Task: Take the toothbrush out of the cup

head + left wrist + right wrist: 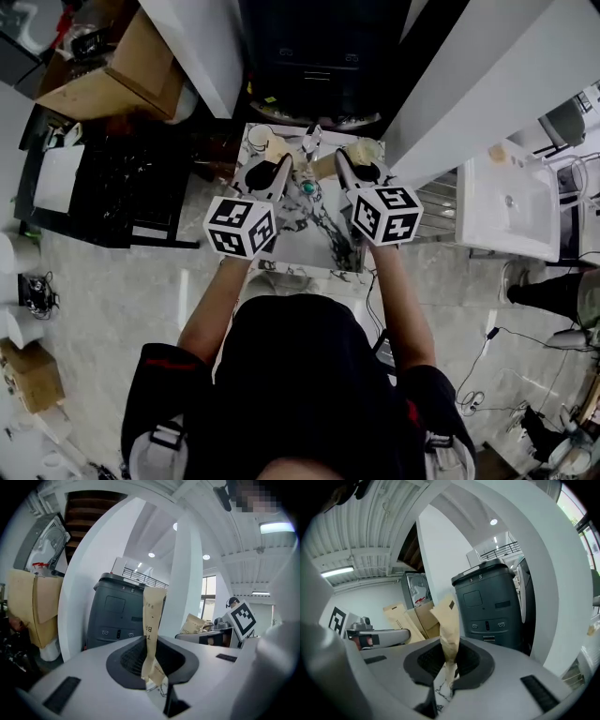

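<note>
Left hand-held gripper is clamped on a tan paper strip; right hand-held gripper pinches a similar paper piece. Both hang over the counter. Beyond, at its far left corner, stands what looks like the cup; no toothbrush shows clearly. Best drop the paper first, then steady the cup and pull straight up.

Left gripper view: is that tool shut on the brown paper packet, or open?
Shut on it: the paper packet stands upright, pinched where the left tool's jaws meet.
</note>
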Action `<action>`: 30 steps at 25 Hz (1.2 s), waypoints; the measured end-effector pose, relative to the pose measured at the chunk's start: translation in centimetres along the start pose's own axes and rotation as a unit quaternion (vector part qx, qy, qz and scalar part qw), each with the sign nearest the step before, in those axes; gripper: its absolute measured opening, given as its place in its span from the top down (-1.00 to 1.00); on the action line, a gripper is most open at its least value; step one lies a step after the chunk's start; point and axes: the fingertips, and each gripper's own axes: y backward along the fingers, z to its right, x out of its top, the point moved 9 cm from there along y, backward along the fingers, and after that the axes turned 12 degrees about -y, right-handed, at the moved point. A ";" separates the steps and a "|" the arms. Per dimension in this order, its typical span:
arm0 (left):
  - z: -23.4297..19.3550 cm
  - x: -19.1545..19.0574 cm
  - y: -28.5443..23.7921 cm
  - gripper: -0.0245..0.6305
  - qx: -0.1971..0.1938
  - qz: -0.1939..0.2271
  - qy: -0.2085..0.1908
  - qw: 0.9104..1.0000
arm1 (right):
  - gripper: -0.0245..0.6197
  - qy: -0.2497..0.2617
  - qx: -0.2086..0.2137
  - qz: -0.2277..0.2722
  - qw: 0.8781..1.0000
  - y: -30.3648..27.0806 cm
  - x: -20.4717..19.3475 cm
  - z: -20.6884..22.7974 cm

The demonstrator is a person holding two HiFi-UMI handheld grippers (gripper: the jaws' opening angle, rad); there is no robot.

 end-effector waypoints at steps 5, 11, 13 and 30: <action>1.7 0.1 0.8 0.75 0.013 0.007 0.001 1.000 | 0.75 0.006 0.008 0.001 1.000 1.1 0.2 0.6; 2.3 0.6 1.8 0.75 0.010 0.022 0.008 1.000 | 0.75 0.009 0.010 0.010 1.000 1.9 0.7 0.1; 2.2 0.6 2.4 0.75 0.010 0.025 0.007 1.000 | 0.75 0.011 0.011 0.011 1.000 2.0 0.3 -0.6; -0.6 0.4 11.7 0.75 -0.014 0.046 0.003 0.999 | 0.75 0.031 -0.002 0.047 0.998 3.5 -3.3 -11.5</action>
